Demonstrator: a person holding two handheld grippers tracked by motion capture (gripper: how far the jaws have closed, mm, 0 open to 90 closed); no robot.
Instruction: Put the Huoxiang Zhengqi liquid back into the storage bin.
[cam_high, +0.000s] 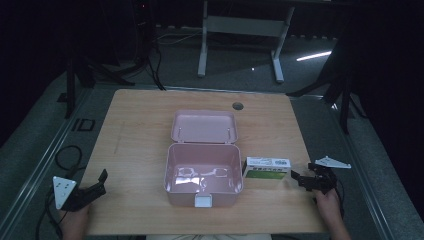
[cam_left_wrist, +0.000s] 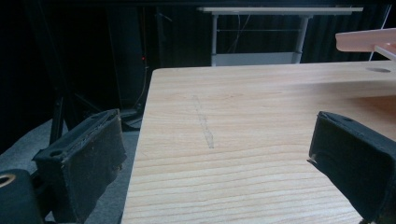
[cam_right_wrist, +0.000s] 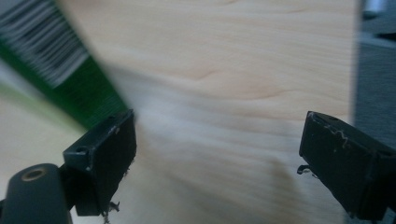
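Approach phase, judging by the layout: right gripper (cam_high: 304, 181) sits at lower right of the high view, just right of the green-and-white carton (cam_high: 267, 168), fingers spread wide with nothing between them. Left gripper (cam_high: 95, 189) is parked at lower left of that view, well apart from everything, fingers also spread and empty.

Right gripper view: left finger (cam_right_wrist: 105, 154) is close beside the carton's green end (cam_right_wrist: 88, 100), though contact is unclear; right finger (cam_right_wrist: 343, 161) stands over bare worktop (cam_right_wrist: 233, 93). Frame is smeared, so print on the carton is unreadable. Carton is off to the upper left of that view, not centred between the fingers.

Left gripper view: 2 fingers (cam_left_wrist: 88, 158) wide apart over bare wood, edge of the pink lid (cam_left_wrist: 369, 41) at upper right.

Carton lies flat on the worktop (cam_high: 140, 125), just right of the pink box (cam_high: 204, 177), near its right wall but apparently not touching. Box is open and looks empty; lid (cam_high: 204, 126) is hinged back toward the far side, latch tab (cam_high: 203, 201) on the near wall.

My read: pick not yet made; likely goal is carton into box.

Next move needs:
1. Shift the right gripper toward the carton until it sits between the fingers, across its narrow side.
2. Close, lift clear of the box wall.
3. Left gripper may need to steady the box, since it is light plastic.
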